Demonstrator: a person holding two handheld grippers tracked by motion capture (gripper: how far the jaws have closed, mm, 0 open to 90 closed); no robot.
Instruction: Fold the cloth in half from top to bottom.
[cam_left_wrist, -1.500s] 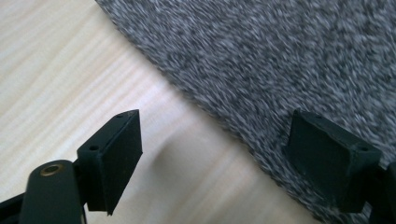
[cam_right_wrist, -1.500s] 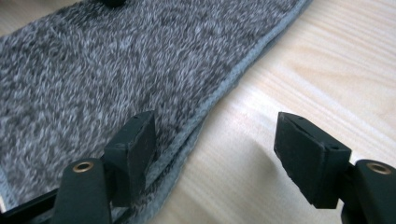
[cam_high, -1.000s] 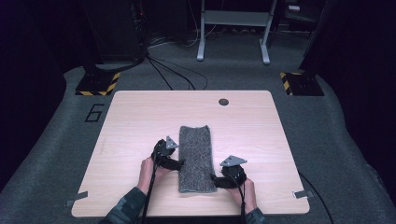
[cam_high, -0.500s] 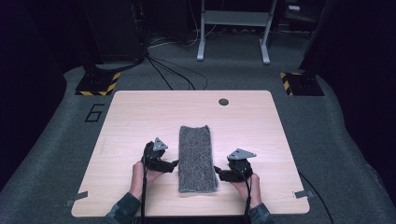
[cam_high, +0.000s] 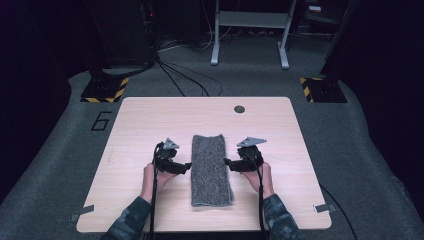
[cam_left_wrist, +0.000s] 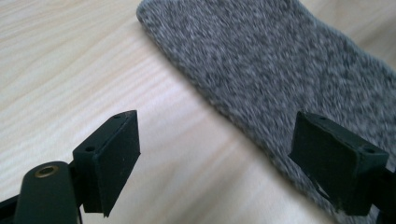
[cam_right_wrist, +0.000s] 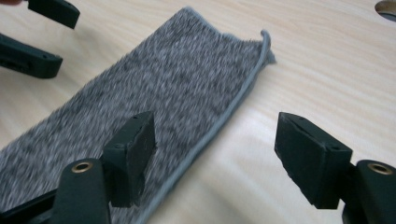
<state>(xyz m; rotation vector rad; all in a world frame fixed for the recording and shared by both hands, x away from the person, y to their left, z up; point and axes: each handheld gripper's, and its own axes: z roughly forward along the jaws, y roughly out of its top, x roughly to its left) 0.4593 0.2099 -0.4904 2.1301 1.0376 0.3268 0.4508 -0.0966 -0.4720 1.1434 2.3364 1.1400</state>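
The left gripper (cam_high: 186, 165) is held just beside the left long edge of a folded grey towel (cam_high: 211, 169), its jaws spread apart with nothing between them. In the left gripper view the two black pads are seen wide apart above bare wood, with the towel's edge running diagonally between them and one pad standing over the cloth without being seen to press on it. The right gripper (cam_high: 227, 162) is held at the opposite long edge of the towel, pointing inward toward the cloth, and its jaws are likewise parted and empty. In the right gripper view one pad is seen over the grey cloth and the other over the wood, with the towel's bound edge passing between them; whether either pad touches the cloth cannot be told. The towel is laid flat as a long, narrow strip in the middle of the light wooden table (cam_high: 150, 115), its length running away from the person, whose hands are seen gripping each tool from the near side. A small round dark hole (cam_high: 239, 109) is set in the tabletop near the far edge, well apart from the towel.
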